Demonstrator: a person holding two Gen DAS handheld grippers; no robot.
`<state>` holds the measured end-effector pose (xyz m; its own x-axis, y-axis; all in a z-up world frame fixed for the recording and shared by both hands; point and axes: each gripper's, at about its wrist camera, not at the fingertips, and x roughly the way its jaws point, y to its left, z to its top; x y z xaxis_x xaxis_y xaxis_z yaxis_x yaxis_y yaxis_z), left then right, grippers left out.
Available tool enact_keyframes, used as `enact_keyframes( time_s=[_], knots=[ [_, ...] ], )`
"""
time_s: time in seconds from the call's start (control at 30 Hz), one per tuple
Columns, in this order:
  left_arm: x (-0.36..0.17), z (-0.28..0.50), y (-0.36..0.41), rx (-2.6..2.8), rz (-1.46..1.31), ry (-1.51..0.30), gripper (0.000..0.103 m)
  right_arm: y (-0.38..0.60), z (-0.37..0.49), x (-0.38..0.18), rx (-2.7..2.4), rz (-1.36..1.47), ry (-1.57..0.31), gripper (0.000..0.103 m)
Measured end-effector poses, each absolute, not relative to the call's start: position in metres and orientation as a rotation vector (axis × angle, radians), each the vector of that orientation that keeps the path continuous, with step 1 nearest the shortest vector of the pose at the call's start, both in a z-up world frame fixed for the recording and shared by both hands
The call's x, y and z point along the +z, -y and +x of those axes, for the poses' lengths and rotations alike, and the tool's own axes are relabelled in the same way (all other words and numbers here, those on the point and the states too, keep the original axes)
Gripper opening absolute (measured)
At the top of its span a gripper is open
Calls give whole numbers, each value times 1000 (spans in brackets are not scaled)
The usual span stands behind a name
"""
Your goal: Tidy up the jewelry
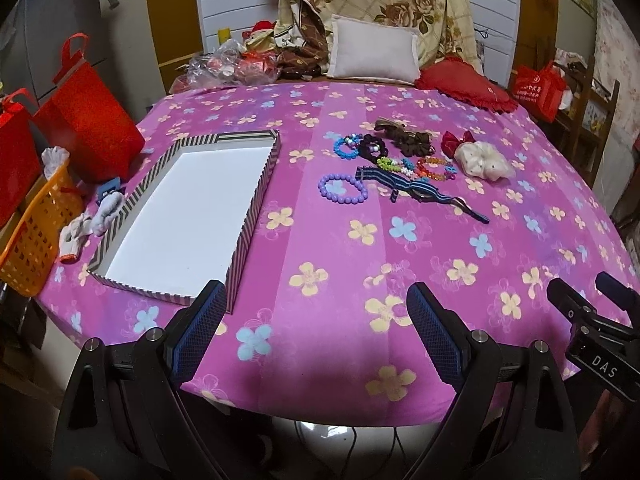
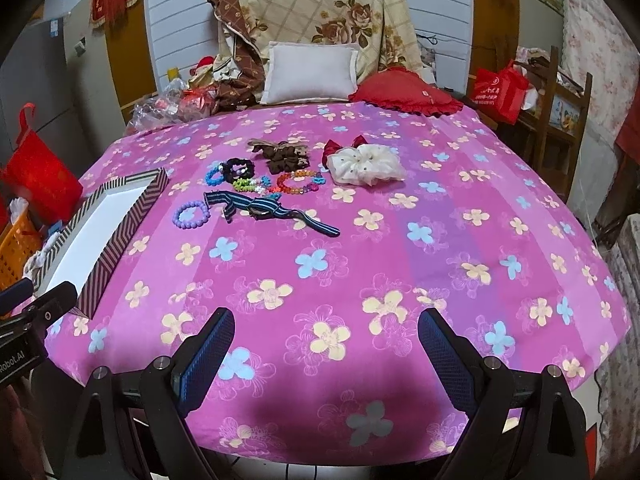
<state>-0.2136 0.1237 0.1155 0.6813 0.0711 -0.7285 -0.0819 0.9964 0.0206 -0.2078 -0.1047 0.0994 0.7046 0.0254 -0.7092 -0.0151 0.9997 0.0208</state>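
A striped shallow box (image 1: 256,196) (image 2: 120,236) with a bare white floor lies on the left of the pink flowered table. Right of it is a heap of accessories: a purple bead bracelet (image 1: 342,189) (image 2: 192,213), a blue striped band (image 1: 416,191) (image 2: 272,210), colourful bead bracelets (image 1: 434,168) (image 2: 298,182), brown scrunchies (image 1: 408,140) (image 2: 284,156), a red bow (image 1: 456,140) (image 2: 340,145) and a cream scrunchie (image 1: 482,160) (image 2: 366,164). My left gripper (image 1: 316,300) and right gripper (image 2: 326,326) hover open near the front edge, both holding nothing.
An orange basket (image 1: 28,236), red bags (image 1: 92,120) and white gloves (image 1: 88,224) sit left of the box. Pillows (image 1: 374,52), a red cushion (image 1: 468,84) and plastic wrap (image 1: 224,66) line the far edge. A wooden shelf (image 2: 560,120) stands right.
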Motion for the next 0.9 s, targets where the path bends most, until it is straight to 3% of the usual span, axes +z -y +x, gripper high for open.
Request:
enact_keyframes(
  time_s=[0.9],
  knots=[
    [95, -200, -119, 87, 8, -897, 91, 111, -202, 81, 1, 16, -818, 92]
  ],
)
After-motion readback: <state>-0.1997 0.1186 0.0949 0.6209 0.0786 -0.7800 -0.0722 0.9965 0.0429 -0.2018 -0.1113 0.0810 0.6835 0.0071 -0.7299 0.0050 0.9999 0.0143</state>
